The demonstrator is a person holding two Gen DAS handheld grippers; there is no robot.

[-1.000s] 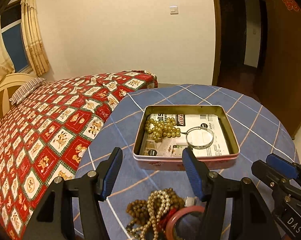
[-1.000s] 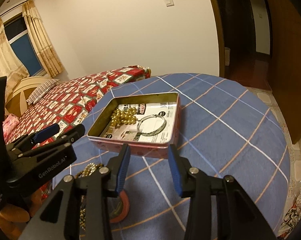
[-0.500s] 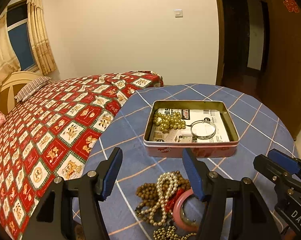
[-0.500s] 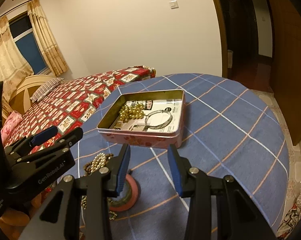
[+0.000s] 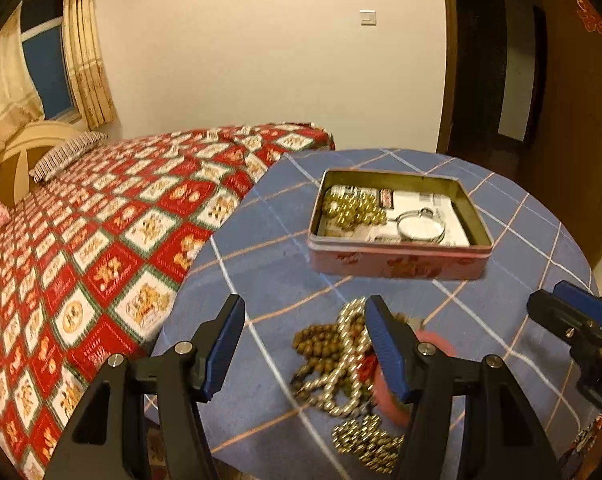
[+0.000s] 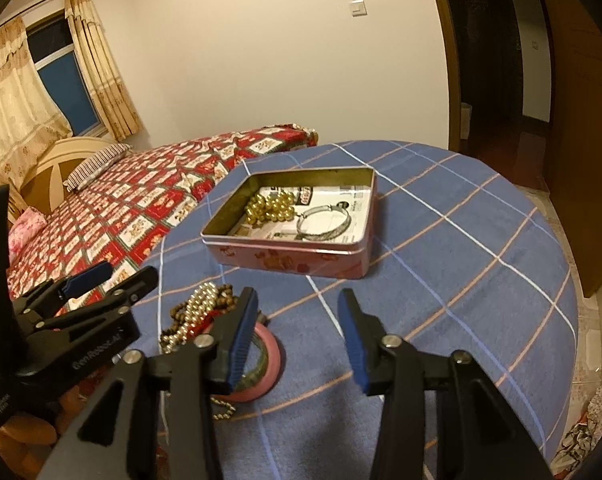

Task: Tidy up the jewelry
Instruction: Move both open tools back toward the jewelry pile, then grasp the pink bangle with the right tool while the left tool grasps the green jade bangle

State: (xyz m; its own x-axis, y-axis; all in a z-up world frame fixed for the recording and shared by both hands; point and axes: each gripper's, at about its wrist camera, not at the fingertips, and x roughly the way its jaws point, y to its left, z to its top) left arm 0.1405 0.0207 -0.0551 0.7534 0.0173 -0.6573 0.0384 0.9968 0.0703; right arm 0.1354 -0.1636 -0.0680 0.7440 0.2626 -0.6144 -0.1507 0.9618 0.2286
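Both grippers hang open over the loose jewelry on the near side of the bench.

The left gripper point(image 5: 305, 344) has its fingers point(image 5: 385, 348) spread wide and empty; the tangled beads point(image 5: 333, 356) and pink bangle point(image 5: 385, 396) lie below, mostly between them, the right finger covering part of the heap. The right gripper point(image 6: 297, 336) has jaws opening with bare blue checked cloth between them; the pink bangle point(image 6: 269, 360) lies just behind its left finger point(image 6: 241, 336). Farther off, the tin point(image 6: 293, 258) on the bench point(image 6: 481, 280) holds gold beads point(image 6: 271, 208) and a silver bangle point(image 6: 327, 220). A bed point(image 5: 101, 240) stands to the left.
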